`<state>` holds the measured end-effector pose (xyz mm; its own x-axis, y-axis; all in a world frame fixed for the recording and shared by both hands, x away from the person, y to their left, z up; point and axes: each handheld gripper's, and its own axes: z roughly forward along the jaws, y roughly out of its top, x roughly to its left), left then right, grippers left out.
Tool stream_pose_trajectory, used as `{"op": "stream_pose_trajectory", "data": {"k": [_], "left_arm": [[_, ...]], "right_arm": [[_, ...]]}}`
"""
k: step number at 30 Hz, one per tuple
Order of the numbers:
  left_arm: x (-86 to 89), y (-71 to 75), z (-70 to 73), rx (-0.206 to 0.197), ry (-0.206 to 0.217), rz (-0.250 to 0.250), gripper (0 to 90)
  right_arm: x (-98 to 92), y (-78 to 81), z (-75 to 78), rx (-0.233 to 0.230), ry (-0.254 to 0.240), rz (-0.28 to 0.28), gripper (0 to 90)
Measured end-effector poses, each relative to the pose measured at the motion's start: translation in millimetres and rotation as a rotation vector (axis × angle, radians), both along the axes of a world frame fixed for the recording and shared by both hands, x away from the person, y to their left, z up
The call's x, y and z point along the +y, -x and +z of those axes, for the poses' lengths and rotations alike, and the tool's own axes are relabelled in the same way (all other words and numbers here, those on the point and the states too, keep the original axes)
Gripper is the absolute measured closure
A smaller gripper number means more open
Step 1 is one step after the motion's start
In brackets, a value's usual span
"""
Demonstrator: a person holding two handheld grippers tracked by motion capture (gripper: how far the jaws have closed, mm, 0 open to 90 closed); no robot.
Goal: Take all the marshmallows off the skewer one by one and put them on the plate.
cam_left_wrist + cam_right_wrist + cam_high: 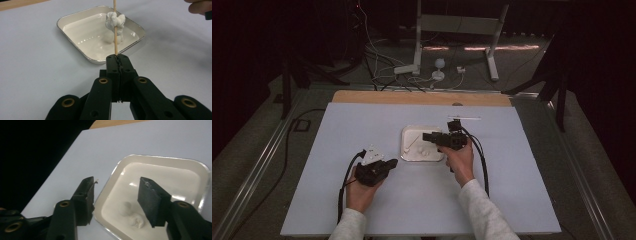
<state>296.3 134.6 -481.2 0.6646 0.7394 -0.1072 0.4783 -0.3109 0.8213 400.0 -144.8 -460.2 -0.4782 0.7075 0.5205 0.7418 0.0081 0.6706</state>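
Note:
My left gripper (117,57) is shut on the lower end of a thin wooden skewer (115,40) that stands upright. A ragged white soft lump (115,21) is threaded on the skewer, in front of a white square tray (75,32). In the high view the left gripper (394,162) sits just left of the tray (408,131). My right gripper (426,136) reaches over the tray from the right. Its jaws (116,180) stand wide open with nothing between them, above two small white lumps (126,208) lying in the tray (160,157).
The tray rests on a pale sheet covering the table. A bare wooden strip (422,97) runs along the far edge. A thin white stick (464,118) lies just behind the right gripper. Beyond the table are floor cables and a stand's legs (492,60).

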Motion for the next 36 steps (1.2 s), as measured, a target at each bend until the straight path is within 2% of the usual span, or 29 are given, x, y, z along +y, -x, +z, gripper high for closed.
{"op": "stream_pose_trajectory", "data": {"k": [4, 8, 15, 20, 23, 26, 29, 36], "left_arm": [[1.8, -0.1, 0.5, -0.003, 0.008, 0.011, 90.0], [1.9, 0.1, 1.4, -0.008, 0.021, 0.02, 90.0], [1.9, 1.3, 3.9, -0.023, 0.04, 0.033, 90.0], [0.1, 2.6, 5.5, -0.039, 0.055, 0.04, 90.0], [-1.4, 3.2, 6.2, -0.047, 0.058, 0.042, 90.0], [-2.2, 3.7, 6.6, -0.054, 0.063, 0.045, 90.0], [-2.2, 4.1, 7.2, -0.061, 0.071, 0.048, 90.0], [-3.4, 4.8, 6.7, -0.068, 0.091, 0.049, 90.0]], "right_arm": [[-0.7, 1.0, 0.5, -0.007, 0.007, 0.003, 40.6], [4.2, 6.8, 3.0, -0.014, -0.003, 0.044, 35.1], [15.2, 18.8, 4.9, -0.011, -0.04, 0.109, 34.0], [26.7, 27.8, 1.1, 0.011, -0.102, 0.155, 40.0], [32.7, 30.1, -4.4, 0.044, -0.149, 0.173, 44.4], [39.6, 32.1, -8.6, 0.062, -0.154, 0.186, 48.6], [44.2, 33.4, -10.2, 0.068, -0.164, 0.193, 57.5], [48.0, 31.7, -13.3, 0.111, -0.234, 0.191, 70.7]]}}
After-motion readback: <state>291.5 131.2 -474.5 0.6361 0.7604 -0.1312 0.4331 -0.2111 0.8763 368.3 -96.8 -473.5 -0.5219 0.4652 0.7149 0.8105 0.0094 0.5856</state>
